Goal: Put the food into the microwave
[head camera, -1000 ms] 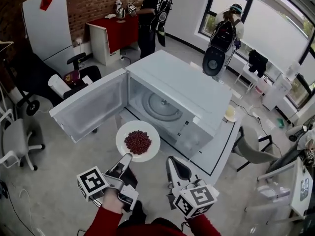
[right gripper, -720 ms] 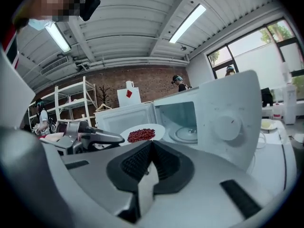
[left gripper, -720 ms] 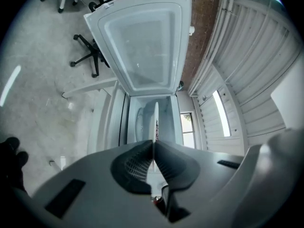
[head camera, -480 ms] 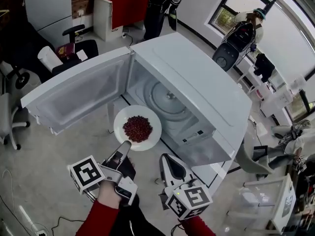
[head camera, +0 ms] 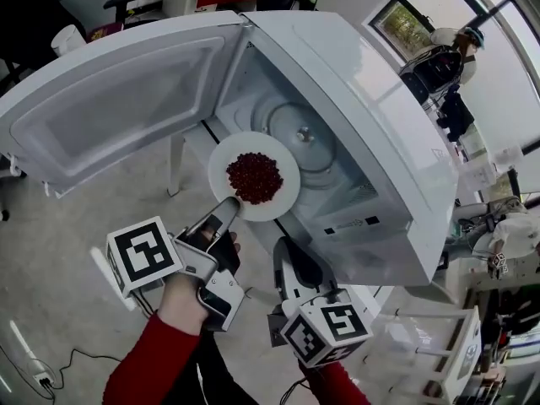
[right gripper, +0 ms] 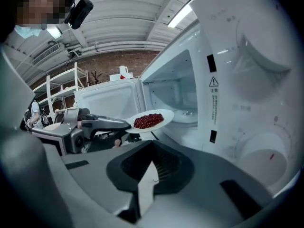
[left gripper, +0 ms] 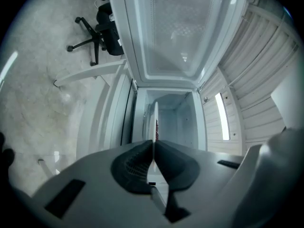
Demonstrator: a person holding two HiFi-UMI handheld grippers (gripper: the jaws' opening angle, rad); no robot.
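**A:** Head view?
**B:** Your left gripper (head camera: 229, 210) clamps the near rim of the white plate (head camera: 283, 199), which has red food (head camera: 254, 177) heaped on it. The plate is at the open mouth of the microwave (head camera: 380, 133), whose door (head camera: 118, 99) is swung left. Your right gripper (head camera: 287, 256) sits nearer and apart from the plate.
**A:** Left gripper view?
**B:** Jaws almost together, pinching the plate, which shows edge-on with the cavity beyond it.
**A:** Right gripper view?
**B:** Jaws closed, nothing between them. Plate ahead, left of the control panel (right gripper: 256, 127).

Open office; swivel chair (left gripper: 110, 32), brick wall (right gripper: 102, 65)
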